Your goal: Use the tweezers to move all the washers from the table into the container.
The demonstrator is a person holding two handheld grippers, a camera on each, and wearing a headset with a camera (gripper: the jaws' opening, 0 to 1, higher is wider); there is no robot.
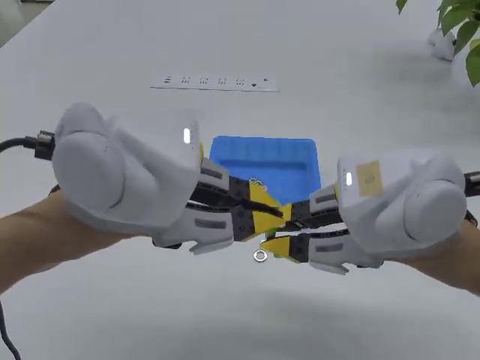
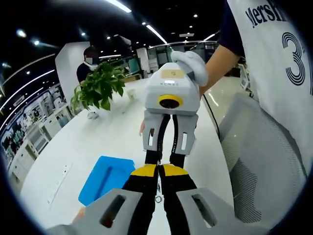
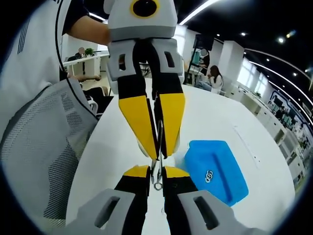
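My two grippers meet nose to nose over the white table. The left gripper (image 1: 259, 214) (image 2: 157, 172) comes in from the left, its yellow jaws shut on thin metal tweezers (image 3: 157, 147). The right gripper (image 1: 279, 246) (image 3: 156, 174) faces it, jaws closed around the same tweezers lower down. A small washer (image 1: 259, 256) (image 3: 157, 186) (image 2: 158, 199) sits at the tweezers' tip; I cannot tell whether it is pinched or lying on the table. Just behind the grippers stands the blue container (image 1: 264, 161) (image 3: 215, 169) (image 2: 105, 177), with washers (image 3: 209, 176) inside.
A white power strip (image 1: 214, 82) lies on the table beyond the container. A potted plant (image 1: 457, 30) (image 2: 98, 88) stands at the far right corner. A grey mesh chair (image 3: 44, 142) is beside the table edge, and people sit further back in the office.
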